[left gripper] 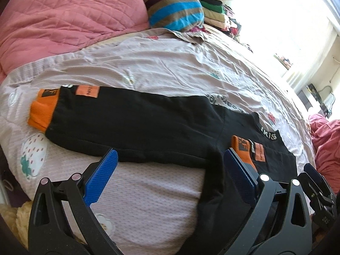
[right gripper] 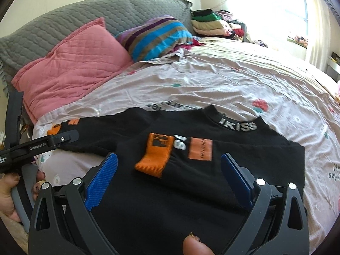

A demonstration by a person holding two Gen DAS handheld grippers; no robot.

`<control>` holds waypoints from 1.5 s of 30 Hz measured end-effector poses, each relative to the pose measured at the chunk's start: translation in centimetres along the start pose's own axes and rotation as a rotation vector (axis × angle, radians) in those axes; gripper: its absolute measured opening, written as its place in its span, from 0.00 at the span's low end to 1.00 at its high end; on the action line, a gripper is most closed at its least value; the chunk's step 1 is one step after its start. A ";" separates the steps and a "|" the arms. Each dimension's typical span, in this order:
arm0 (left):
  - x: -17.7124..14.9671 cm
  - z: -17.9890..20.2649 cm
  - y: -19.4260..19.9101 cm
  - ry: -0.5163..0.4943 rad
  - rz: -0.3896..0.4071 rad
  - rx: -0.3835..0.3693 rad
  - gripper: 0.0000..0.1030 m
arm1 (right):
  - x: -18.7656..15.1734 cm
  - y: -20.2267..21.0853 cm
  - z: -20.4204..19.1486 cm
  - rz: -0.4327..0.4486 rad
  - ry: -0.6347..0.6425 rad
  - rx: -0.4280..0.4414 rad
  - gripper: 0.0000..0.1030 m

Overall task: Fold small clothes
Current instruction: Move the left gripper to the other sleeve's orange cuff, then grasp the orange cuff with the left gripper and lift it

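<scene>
One sleeve of the black top lies folded across its front — the other sleeve lies outstretched on the bed, both grippers' fingers wide and empty.

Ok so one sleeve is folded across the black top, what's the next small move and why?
Probably close the left gripper on the outstretched sleeve and fold it over the black top. That sleeve lies flat on the bedsheet, while the other orange cuff already rests on the chest. Both grippers are open.

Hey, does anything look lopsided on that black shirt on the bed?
Yes. The black shirt is folded unevenly: one orange-cuffed sleeve lies across the chest, while the other sleeve stretches straight out over the bedsheet, unfolded.
</scene>
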State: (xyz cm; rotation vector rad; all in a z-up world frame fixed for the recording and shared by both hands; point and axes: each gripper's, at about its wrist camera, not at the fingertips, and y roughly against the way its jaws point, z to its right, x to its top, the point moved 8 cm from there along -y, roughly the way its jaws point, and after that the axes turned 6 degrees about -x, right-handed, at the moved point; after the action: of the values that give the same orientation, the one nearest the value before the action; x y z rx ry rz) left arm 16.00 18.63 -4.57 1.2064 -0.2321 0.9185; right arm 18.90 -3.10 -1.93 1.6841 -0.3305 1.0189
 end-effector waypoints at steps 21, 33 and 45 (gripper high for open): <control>1.1 -8.8 1.5 0.154 0.047 0.085 0.91 | 0.4 -2.9 -9.6 -0.034 0.147 0.101 0.95; 0.8 -13.2 0.4 0.247 0.040 0.127 0.91 | 0.6 -3.7 -11.6 -0.041 0.172 0.137 0.95; 3.0 -18.1 -0.4 0.369 0.182 0.147 0.54 | 0.3 -5.4 -11.4 -0.067 0.144 0.157 0.95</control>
State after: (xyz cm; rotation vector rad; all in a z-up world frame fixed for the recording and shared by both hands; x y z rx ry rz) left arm 12.72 35.89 -10.00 1.1383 0.0235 1.3162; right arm 17.43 9.12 -4.67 1.7377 -0.1015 1.1328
